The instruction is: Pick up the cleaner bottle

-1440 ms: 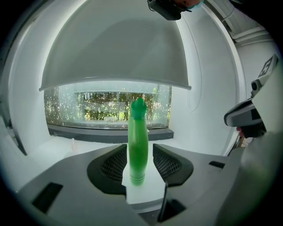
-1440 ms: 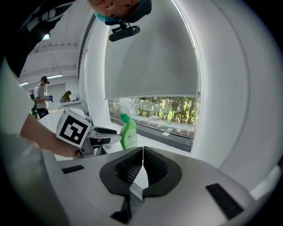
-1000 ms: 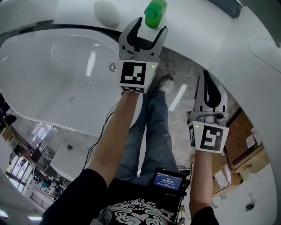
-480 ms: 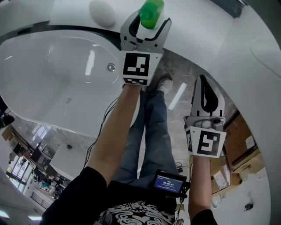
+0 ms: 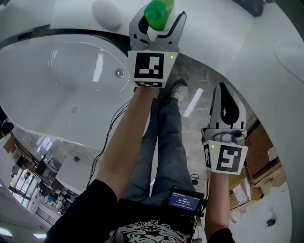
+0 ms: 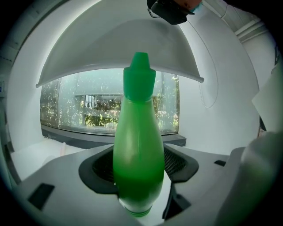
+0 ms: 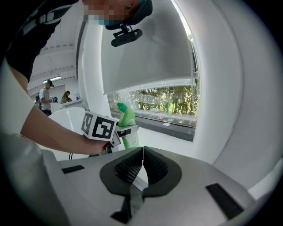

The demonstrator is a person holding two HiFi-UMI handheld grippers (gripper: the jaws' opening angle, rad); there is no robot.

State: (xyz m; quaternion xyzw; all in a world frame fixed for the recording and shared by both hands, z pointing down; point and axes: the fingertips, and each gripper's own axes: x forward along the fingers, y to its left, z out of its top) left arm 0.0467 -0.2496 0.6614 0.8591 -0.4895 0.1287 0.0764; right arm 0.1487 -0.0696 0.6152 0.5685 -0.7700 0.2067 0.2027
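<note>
The green cleaner bottle (image 5: 159,12) stands upright on the white ledge behind the tub, at the top of the head view. My left gripper (image 5: 156,26) is open, one finger on each side of the bottle. In the left gripper view the bottle (image 6: 138,150) fills the gap between the dark pads (image 6: 99,170), with a slit of white showing on its right. My right gripper (image 5: 227,92) hangs lower right over the floor, shut with nothing in it. In the right gripper view its jaws meet, and the bottle (image 7: 127,123) shows beyond them beside the left gripper (image 7: 121,131).
A white bathtub (image 5: 57,85) lies left of the left arm. A white oval object (image 5: 107,13) sits on the ledge left of the bottle. The person's legs and shoes (image 5: 176,90) stand on a marble floor; cardboard boxes (image 5: 266,147) are at the right.
The left gripper has moved forward and up the view, so the bottle now sits deeper between its fingers. The right gripper has hardly moved.
</note>
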